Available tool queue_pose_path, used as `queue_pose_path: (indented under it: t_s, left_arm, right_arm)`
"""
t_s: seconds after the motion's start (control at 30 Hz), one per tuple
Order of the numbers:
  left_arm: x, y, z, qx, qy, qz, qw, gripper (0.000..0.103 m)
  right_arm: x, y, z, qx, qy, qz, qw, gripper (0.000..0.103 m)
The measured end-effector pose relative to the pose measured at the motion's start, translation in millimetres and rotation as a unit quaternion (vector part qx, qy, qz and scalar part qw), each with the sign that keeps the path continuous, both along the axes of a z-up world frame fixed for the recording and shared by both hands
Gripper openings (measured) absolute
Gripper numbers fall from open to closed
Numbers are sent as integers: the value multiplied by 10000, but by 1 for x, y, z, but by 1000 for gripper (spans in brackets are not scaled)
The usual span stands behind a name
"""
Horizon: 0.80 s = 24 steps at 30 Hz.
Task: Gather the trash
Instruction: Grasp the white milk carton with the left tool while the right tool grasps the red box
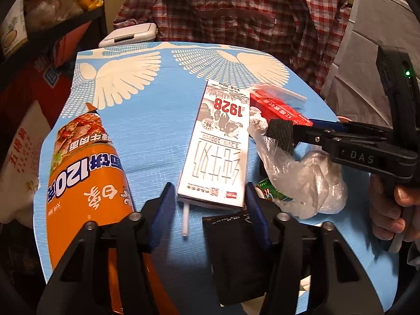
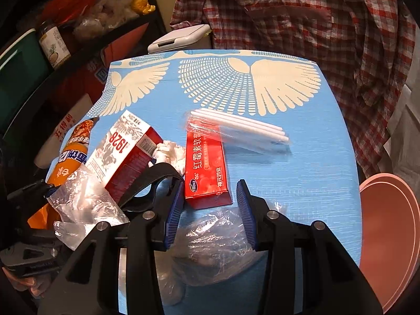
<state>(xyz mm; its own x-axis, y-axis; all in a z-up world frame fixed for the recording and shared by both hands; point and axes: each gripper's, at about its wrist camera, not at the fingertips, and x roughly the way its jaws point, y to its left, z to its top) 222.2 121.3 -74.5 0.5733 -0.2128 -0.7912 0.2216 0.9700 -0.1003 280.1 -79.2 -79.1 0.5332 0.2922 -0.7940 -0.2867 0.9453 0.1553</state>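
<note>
Two grippers hang over a small blue table (image 2: 302,178) with white wing shapes printed on it. Trash lies on the half of the table nearest the cameras.

The left gripper (image 1: 210,210) has its blue pads apart. The near end of a white milk carton (image 1: 218,144) with "1928" on it sits between them, but the pads do not press on it. A thin white straw (image 1: 185,220) sticks out from under the carton's near end. An orange noodle packet (image 1: 84,173) lies at the left edge of the table, and part of it hangs over the side. A black packet (image 1: 231,252) lies under the left gripper, close to the near edge.

The right gripper (image 2: 210,212) also has its pads apart. It is tipped down over a crumpled clear plastic bag (image 2: 215,246), and the bag bulges up between the pads. I cannot tell if the pads touch the bag. Just past its tips lies a red box (image 2: 207,173) with white writing. A clear sleeve of white sticks (image 2: 241,131) rests on the far end of the red box and stretches toward the right edge. A ball of white paper (image 2: 170,152) sits between the milk carton and the red box.

A white bin lid (image 2: 181,38) shows just behind the far edge of the table. A person in a red checked shirt (image 2: 302,21) stands behind the table.
</note>
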Motion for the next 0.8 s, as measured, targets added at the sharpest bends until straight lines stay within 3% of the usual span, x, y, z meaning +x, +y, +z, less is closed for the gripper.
queue_pose_path:
  t_s: [0.17,0.53,0.8]
  left_arm:
    - [-3,1,8,-48,-88,-17,9999,52]
    - [-5,25,32,-140,-63,515,9986,51]
    - [-4,29,49,-237,-273,614,9975,51]
  right_arm:
    - [-3,-2,4,64,8,55,10000,36]
    - [-17,-6,23,-50,-25,194,9998,35]
    - [-29,-8,52,89,-482,214,9986,34]
